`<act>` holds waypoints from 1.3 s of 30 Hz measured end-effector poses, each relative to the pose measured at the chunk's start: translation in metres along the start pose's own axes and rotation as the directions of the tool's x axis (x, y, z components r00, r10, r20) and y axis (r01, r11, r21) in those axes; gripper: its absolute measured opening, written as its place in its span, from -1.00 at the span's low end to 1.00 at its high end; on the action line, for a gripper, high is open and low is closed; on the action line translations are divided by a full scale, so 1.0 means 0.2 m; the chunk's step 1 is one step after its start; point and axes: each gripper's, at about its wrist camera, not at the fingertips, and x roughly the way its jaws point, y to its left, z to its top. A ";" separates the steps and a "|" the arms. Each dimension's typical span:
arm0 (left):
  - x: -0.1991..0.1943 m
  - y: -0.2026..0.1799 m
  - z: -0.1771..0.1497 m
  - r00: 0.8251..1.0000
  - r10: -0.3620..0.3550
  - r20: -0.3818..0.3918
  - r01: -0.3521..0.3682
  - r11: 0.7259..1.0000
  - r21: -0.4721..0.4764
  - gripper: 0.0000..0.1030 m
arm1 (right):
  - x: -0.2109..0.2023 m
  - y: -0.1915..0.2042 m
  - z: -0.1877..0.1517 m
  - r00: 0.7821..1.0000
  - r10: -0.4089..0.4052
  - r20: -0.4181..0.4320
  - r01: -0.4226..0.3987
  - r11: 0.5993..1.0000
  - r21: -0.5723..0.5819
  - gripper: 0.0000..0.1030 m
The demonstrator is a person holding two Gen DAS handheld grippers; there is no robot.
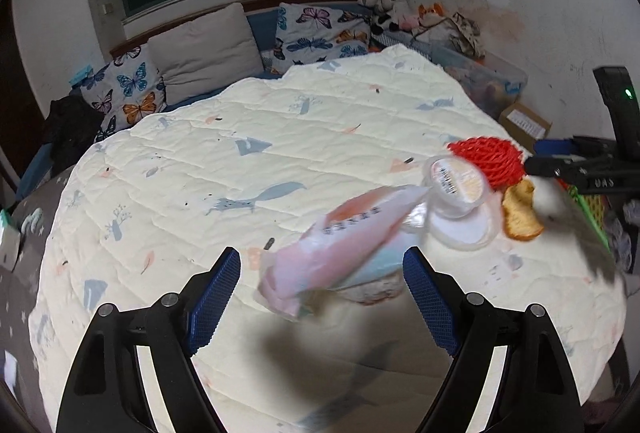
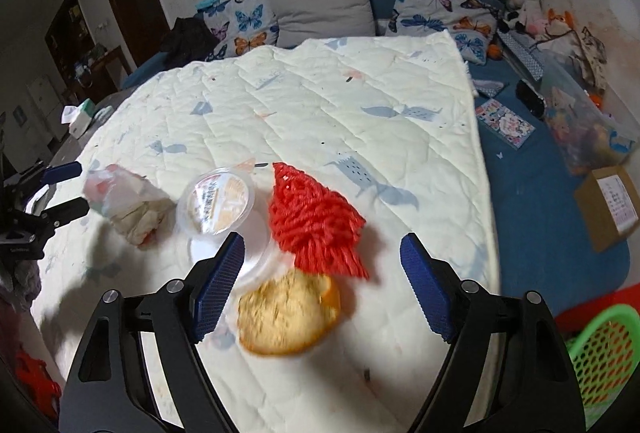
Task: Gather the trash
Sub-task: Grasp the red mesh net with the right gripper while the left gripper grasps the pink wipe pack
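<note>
Cream quilt (image 1: 280, 137) with scattered trash, both grippers' fingers (image 1: 218, 297) spread, nothing pinched.

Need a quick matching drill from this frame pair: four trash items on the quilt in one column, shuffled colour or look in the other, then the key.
Things
1. foam fruit net
2. peel piece
3. plastic cup
4. soft wrapper

Descriptions
A. clear, with a printed label lid
B. pink and white, crumpled
C. bright red mesh
D. orange rim, pale spongy inside

Pairs: 1-C, 2-D, 3-A, 4-B

All four lie close together on the cream quilt.
</note>
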 end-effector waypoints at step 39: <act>-0.19 0.01 0.05 0.983 -0.164 0.087 0.173 0.979 -0.106 -0.70 | -0.15 0.04 -0.01 0.997 0.032 0.071 -0.034 0.999 0.038 -0.03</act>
